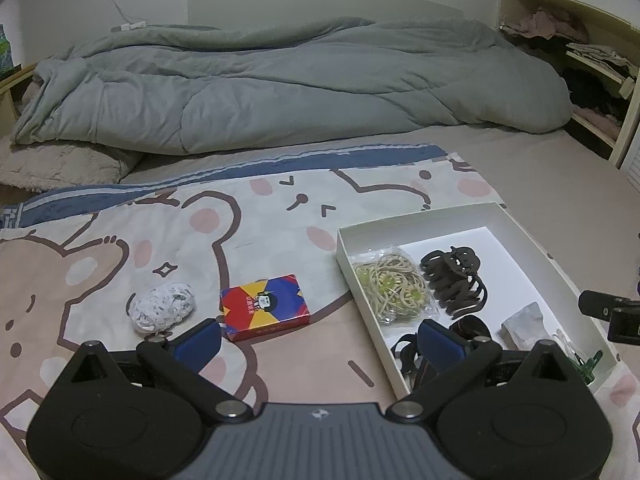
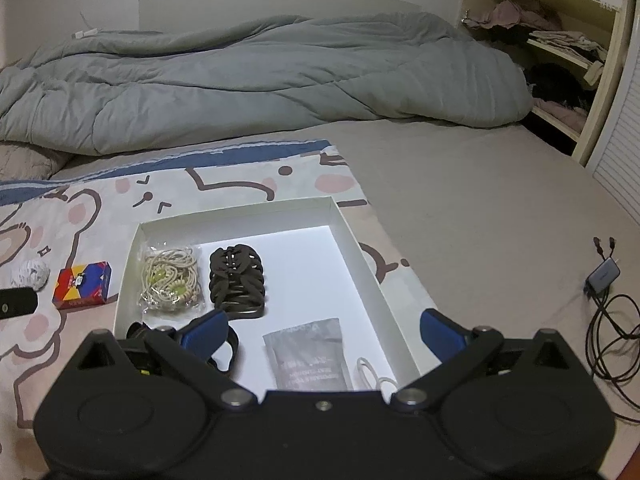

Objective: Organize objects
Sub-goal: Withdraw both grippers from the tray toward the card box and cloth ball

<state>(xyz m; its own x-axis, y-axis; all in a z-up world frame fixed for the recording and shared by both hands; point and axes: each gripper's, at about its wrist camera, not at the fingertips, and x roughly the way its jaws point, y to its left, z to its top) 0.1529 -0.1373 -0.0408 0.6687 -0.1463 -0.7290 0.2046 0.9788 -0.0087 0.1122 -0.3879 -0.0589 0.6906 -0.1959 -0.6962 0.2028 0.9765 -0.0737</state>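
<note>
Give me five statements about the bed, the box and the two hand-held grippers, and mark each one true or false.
1. The card pack lies inside the white box. False: it lies on the bear blanket, outside the box.
2. The bag of hair ties and the dark hair claw lie side by side in the box. True.
3. The left hand-held gripper is shut on the crumpled white ball. False: its jaws are wide open and hold nothing.
4. The right hand-held gripper is open over the box. True.
5. The grey sachet lies on the blanket next to the card pack. False: it is in the box.
</note>
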